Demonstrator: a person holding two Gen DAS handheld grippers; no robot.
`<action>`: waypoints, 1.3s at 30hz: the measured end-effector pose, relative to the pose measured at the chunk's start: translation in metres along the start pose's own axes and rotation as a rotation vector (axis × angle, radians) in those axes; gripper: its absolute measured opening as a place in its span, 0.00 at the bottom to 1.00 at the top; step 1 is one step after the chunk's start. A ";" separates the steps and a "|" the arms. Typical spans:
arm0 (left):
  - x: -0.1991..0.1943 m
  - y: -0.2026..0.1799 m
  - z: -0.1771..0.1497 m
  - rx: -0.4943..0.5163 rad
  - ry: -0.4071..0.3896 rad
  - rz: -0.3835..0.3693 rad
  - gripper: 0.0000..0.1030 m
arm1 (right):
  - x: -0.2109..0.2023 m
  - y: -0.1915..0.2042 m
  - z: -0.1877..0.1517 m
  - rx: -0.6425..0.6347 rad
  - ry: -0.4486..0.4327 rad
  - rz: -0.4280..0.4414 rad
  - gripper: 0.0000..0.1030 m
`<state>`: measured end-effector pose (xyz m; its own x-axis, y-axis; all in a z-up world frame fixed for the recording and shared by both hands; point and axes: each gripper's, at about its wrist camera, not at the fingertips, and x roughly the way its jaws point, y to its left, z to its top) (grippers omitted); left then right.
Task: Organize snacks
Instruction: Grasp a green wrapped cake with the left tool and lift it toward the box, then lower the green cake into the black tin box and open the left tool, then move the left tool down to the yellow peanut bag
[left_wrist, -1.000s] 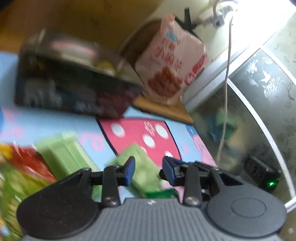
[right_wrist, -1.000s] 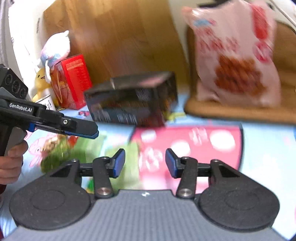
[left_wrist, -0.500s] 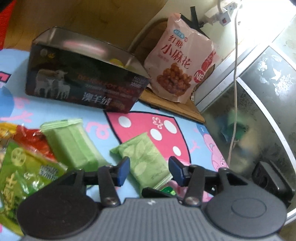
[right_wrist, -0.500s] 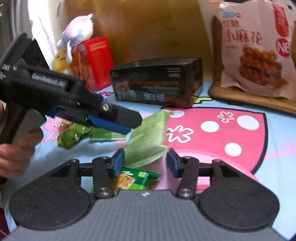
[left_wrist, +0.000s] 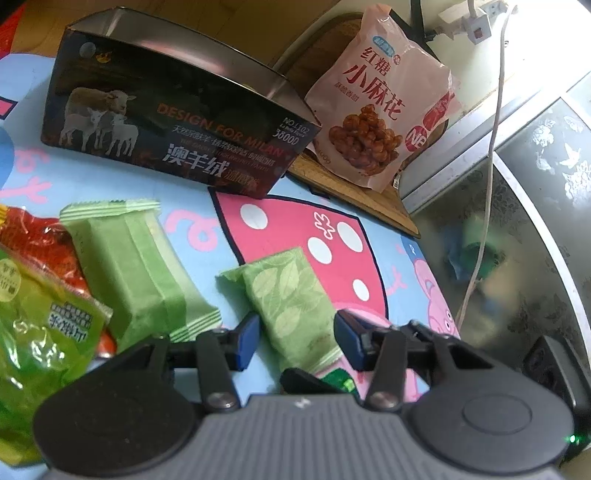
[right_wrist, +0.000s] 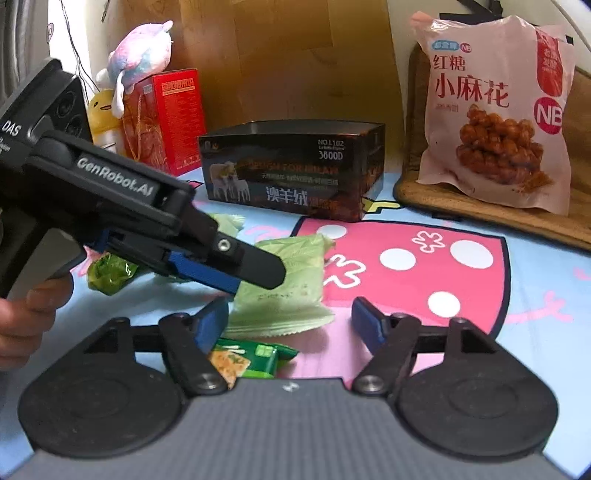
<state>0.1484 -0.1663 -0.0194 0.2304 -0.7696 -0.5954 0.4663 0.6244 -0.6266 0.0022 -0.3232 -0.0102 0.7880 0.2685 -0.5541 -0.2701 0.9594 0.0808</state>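
A leaf-printed green snack pack (left_wrist: 288, 291) (right_wrist: 291, 266) lies flat on the cartoon mat (right_wrist: 406, 266). My left gripper (left_wrist: 297, 338) (right_wrist: 255, 277) straddles its near end. Its jaws are closing, with the pads close beside the pack and not visibly pressing it. My right gripper (right_wrist: 288, 325) sits just in front of the same pack, jaws opening wide and touching nothing. A small green cracker pack (right_wrist: 251, 358) lies under it. An open black box (left_wrist: 166, 122) (right_wrist: 295, 173) stands behind.
A plain green pack (left_wrist: 136, 266), a yellow-green bag (left_wrist: 40, 332) and a red pack (left_wrist: 33, 236) lie left. A pink snack bag (right_wrist: 491, 110) leans at the back right on a brown board (right_wrist: 517, 221). A red box (right_wrist: 166, 118) and plush toy (right_wrist: 140, 55) stand back left. A hand (right_wrist: 26, 325) holds the left gripper.
The right gripper's jaws have spread wider. The left gripper has come further into the right view, over the leaf pack. The left view has steadied and its jaws stand wider than a second ago.
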 end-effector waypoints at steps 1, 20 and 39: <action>0.000 -0.001 0.000 0.005 -0.001 0.005 0.32 | 0.000 0.002 0.000 -0.013 0.000 0.018 0.57; -0.084 0.007 0.090 0.073 -0.284 0.114 0.30 | 0.037 0.031 0.108 -0.122 -0.184 0.087 0.43; -0.109 0.050 0.111 0.075 -0.380 0.200 0.36 | 0.095 0.036 0.141 -0.101 -0.141 0.069 0.56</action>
<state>0.2414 -0.0660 0.0706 0.6137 -0.6378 -0.4654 0.4381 0.7655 -0.4712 0.1448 -0.2510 0.0570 0.8336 0.3491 -0.4281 -0.3742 0.9269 0.0271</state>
